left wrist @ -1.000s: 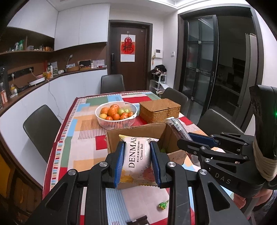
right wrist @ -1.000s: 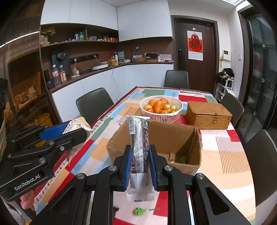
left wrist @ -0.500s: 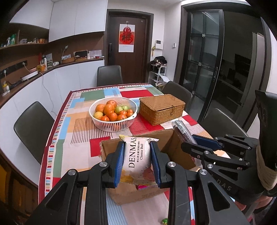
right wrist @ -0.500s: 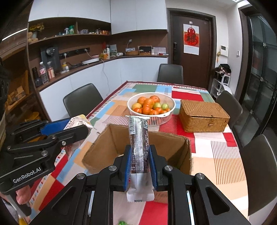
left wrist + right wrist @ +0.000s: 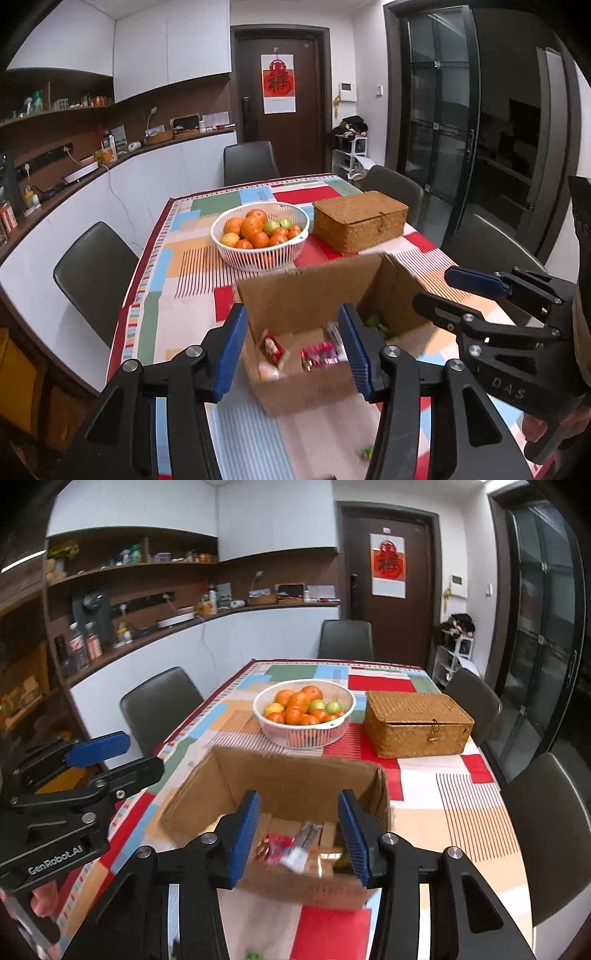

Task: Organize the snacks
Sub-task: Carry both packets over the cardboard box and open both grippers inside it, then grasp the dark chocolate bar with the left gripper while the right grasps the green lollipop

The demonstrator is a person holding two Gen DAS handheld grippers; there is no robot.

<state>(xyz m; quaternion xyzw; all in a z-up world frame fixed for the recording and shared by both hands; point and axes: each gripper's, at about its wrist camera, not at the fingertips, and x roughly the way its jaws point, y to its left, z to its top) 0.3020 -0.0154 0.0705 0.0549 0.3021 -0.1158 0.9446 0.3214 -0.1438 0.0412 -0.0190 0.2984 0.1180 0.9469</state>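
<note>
Both the left gripper (image 5: pixel 291 347) and right gripper (image 5: pixel 297 832) have just been opening, nothing between the jaws, snacks (image 5: pixel 291 849) down in the cardboard box (image 5: pixel 295 291), so I'd lift straight up to clear its walls.

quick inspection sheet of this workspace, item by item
surface: table under a multicoloured patchwork tablecloth.
job's things: open brown cardboard box holding blurred snack packets.
clutter: white slotted bowl of oranges and green fruit; closed woven wicker box, right of the bowl; small green object on the cloth.
grippers: left gripper and right gripper over the box, jaws just opened, nothing between them.
cables: white cable on the counter wall.
surroundings: dark chairs, brown door, shelves.
</note>
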